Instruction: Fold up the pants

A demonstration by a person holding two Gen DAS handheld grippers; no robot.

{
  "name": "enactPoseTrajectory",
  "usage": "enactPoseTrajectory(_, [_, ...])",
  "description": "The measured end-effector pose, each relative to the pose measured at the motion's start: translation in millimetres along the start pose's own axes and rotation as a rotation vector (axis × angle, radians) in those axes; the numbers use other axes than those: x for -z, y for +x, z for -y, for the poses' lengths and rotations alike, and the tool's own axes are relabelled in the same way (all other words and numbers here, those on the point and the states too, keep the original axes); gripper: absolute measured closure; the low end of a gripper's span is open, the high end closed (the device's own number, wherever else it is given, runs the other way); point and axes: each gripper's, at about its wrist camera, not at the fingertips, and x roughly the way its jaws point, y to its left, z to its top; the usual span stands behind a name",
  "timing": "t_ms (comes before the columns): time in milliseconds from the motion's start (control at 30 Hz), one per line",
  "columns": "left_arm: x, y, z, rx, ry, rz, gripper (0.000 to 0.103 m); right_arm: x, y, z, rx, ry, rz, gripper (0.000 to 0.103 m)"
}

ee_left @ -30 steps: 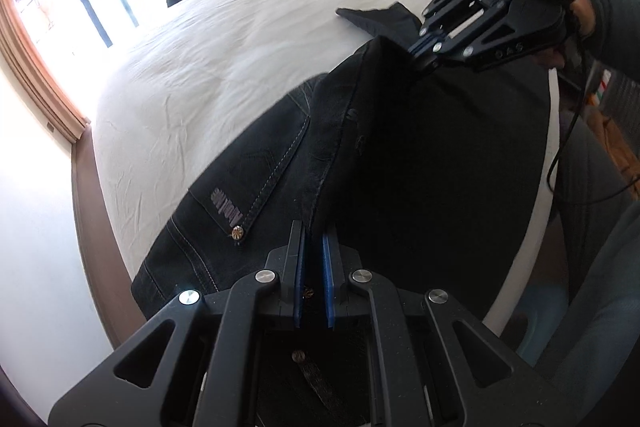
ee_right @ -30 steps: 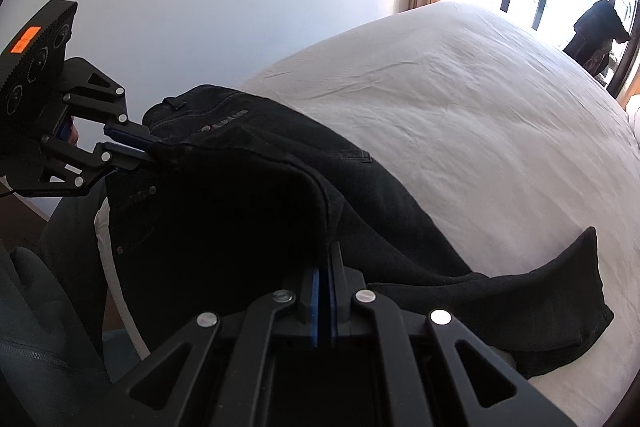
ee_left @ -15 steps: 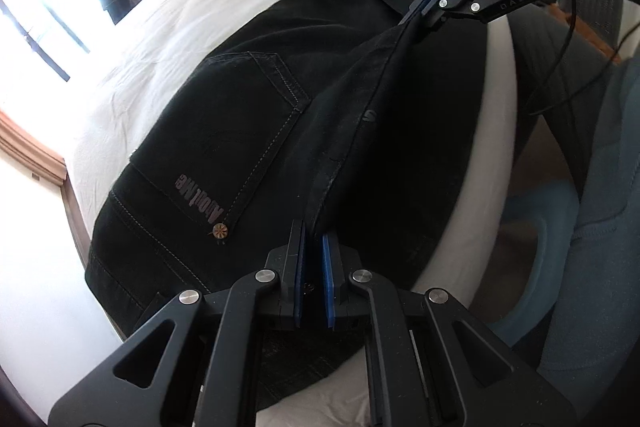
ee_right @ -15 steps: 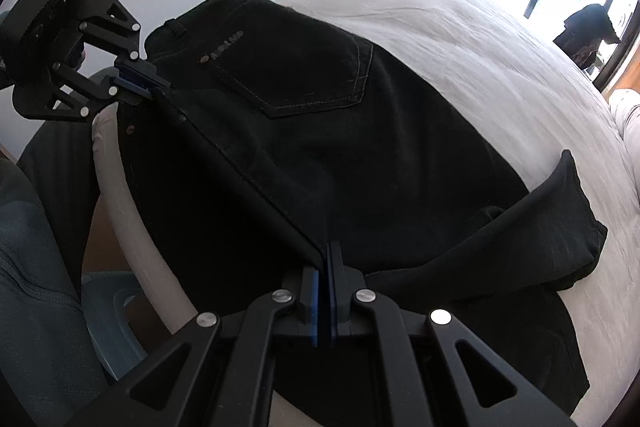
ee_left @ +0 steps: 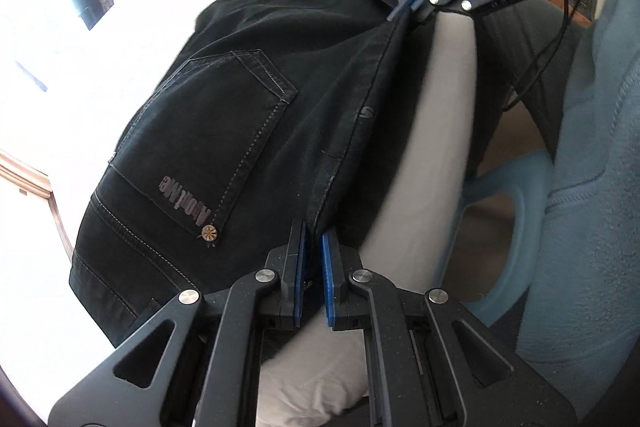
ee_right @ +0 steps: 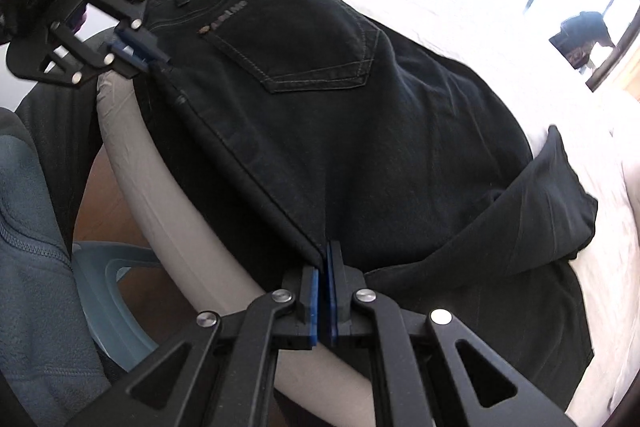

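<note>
The left gripper (ee_left: 314, 251) is clenched on the near edge of the black pants (ee_left: 256, 115), the fold of denim rising out of its blue pads toward 12 o'clock. From there the pinched edge runs taut toward 1 o'clock, straight to the right gripper (ee_left: 412, 1), which is likewise clamped on the same edge. In the right wrist view the right gripper (ee_right: 323, 259) bites the cloth at 12 o'clock, and the stretched hem leads away toward 10 o'clock to the left gripper (ee_right: 154, 61).

So the pants (ee_right: 360, 131) lie on the white bed (ee_right: 500, 39), seat and back pocket (ee_left: 224, 131) upward, their long axis running along the mattress edge between the two tongs. The body of the garment spreads away from the held edge across the bed, and a loose leg end (ee_right: 552, 203) lies doubled over at 3 o'clock of the right gripper, which is nearer to it. Any fold likely carries this edge over toward the far side.
</note>
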Motion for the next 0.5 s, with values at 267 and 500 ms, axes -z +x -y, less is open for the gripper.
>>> enactPoseTrajectory(267, [-0.9, 10.2, -12.8, 0.022, -0.022, -0.016, 0.096, 8.0, 4.9, 2.2, -0.008, 0.016, -0.016, 0.098])
enactPoseTrajectory(500, [2.5, 12.4, -20.7, 0.021, -0.054, -0.014, 0.096, 11.8, 4.2, -5.8, -0.006, 0.01, -0.009, 0.098])
